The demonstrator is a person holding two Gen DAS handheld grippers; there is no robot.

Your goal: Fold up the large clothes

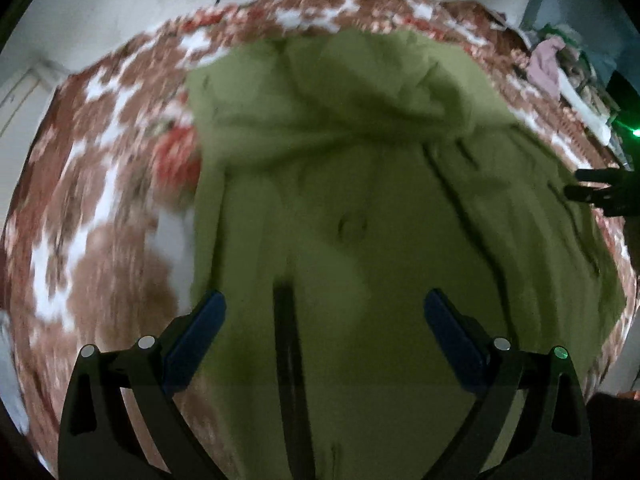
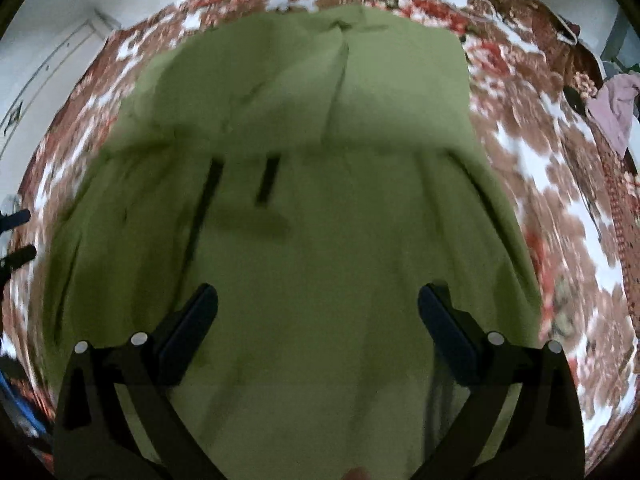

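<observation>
The green garment [image 1: 360,200] covers most of the bed [image 1: 100,208], lying low, with soft ridges and a bunched fold at its far end. Bare patterned bedspread on either side of it leaves room to pass. Both grippers hang above the cloth, fingers [image 1: 200,332] spread wide with nothing between them. A heap of clothes [image 2: 616,108] crowds the bed's far right edge. A wall [image 1: 120,8] closes the far side.

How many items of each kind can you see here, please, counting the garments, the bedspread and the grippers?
Green garment: 1
Pink garment, in the far clutter: 1
Floral bedspread: 1
Grippers, left gripper and right gripper, both open: 2
Total: 5
</observation>
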